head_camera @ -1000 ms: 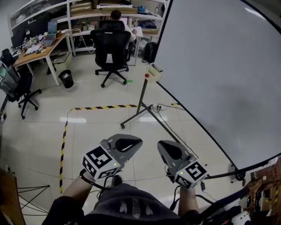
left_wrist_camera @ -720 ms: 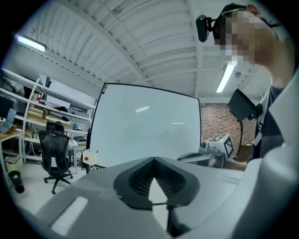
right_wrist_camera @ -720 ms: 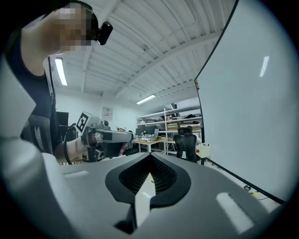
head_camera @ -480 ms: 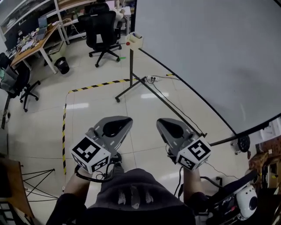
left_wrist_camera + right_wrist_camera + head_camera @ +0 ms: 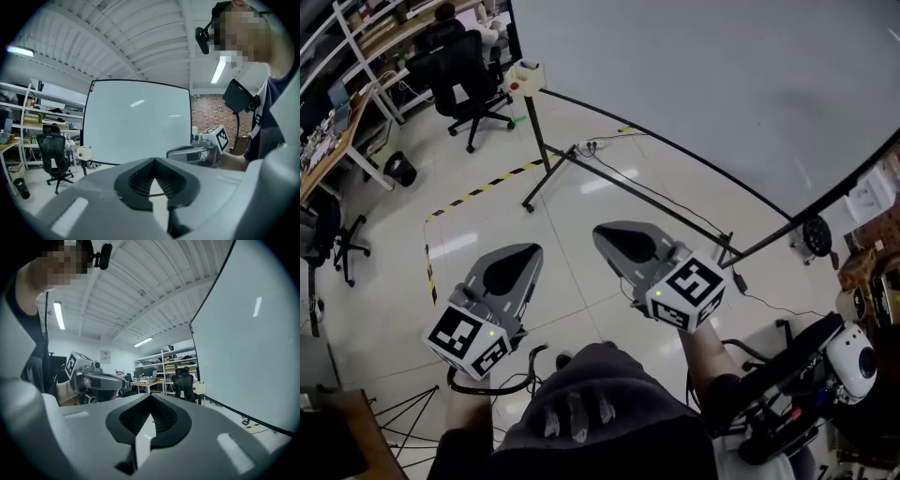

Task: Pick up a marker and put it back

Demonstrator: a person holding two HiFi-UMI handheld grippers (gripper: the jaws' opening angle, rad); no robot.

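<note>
Both grippers have swung round with the person since a second ago, so the whiteboard now spans the top of the head view, while the pole with its small box and the black office chair have slid to the upper left. The left gripper has its jaws pressed together with nothing between them, and its own view shows only the small dark hollow between the ribbed pads. The right gripper looks the same, closed and empty (a thin pale seam runs down where its two halves meet). Each is held out in front of the person's body above the pale tiled floor, side by side but apart, noses pointing away towards the board. The left gripper view looks straight at the board; the right gripper view has the board along its right edge and looks towards shelves and a desk. Yellow-and-black tape crosses the floor beyond the left gripper, and a power strip lies near the foot of the pole. Where the marker is I cannot tell from any view.
</note>
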